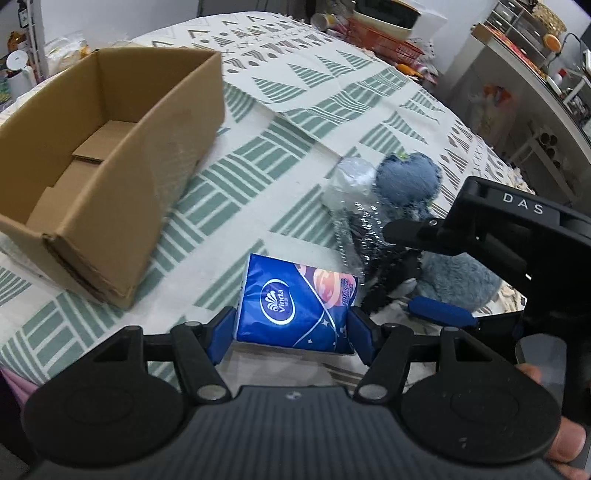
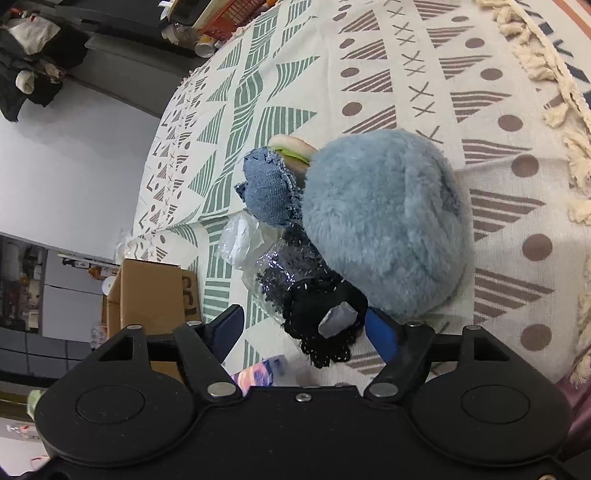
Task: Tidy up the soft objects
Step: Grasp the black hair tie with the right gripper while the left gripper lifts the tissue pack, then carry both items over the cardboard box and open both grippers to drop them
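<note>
A blue Vinda tissue pack (image 1: 295, 310) sits low over the tablecloth, and my left gripper (image 1: 291, 334) is shut on it, with a blue pad pressed against each side. To its right lie a black glittery cloth in a clear plastic bag (image 2: 306, 291), a denim heart (image 2: 269, 192) and a fluffy blue plush (image 2: 380, 221), all bunched together. My right gripper (image 2: 304, 332) stands open with its fingers straddling the near end of the black cloth. The open cardboard box (image 1: 92, 158) at the left has nothing inside.
A small toy sandwich (image 2: 291, 147) peeks out behind the denim heart. The patterned tablecloth (image 1: 295, 92) covers the table, with a tasselled edge (image 2: 554, 110) at the right. Baskets and clutter (image 1: 384, 33) stand at the far end. A hand (image 1: 565, 443) holds the left gripper.
</note>
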A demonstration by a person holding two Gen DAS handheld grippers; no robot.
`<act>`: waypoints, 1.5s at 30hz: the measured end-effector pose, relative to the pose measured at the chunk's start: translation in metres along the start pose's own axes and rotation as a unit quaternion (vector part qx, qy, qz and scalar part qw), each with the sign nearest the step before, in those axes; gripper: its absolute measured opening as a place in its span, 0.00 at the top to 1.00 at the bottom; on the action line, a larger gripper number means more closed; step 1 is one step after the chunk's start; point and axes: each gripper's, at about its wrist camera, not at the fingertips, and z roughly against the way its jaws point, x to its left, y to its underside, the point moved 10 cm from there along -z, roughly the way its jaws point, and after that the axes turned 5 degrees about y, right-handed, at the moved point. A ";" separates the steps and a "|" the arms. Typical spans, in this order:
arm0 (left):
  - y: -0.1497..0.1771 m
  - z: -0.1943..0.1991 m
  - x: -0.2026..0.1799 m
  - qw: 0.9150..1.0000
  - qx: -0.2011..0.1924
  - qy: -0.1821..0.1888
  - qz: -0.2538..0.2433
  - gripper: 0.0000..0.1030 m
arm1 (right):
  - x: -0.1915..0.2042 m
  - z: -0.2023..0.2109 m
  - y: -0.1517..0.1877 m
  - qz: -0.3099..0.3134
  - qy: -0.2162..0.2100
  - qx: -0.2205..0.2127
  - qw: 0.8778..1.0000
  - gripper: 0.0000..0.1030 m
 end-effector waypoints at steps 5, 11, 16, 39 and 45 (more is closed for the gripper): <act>-0.006 0.004 0.005 1.000 -0.003 -0.001 -0.002 0.38 | -0.003 -0.003 0.002 0.008 0.022 -0.003 1.000 0.70; -0.011 0.017 0.004 1.000 -0.006 0.002 -0.011 0.38 | 0.003 0.015 0.007 0.032 0.020 -0.035 0.999 0.74; -0.015 0.037 0.002 1.000 -0.009 0.015 -0.017 0.38 | 0.007 0.034 0.009 0.039 0.013 -0.057 0.998 0.74; -0.067 0.129 0.009 0.995 -0.078 0.047 -0.033 0.38 | 0.081 0.110 0.024 0.150 -0.020 -0.164 0.975 0.74; -0.086 0.144 0.025 0.994 -0.095 0.043 -0.027 0.38 | 0.110 0.110 0.032 0.168 -0.035 -0.168 0.971 0.74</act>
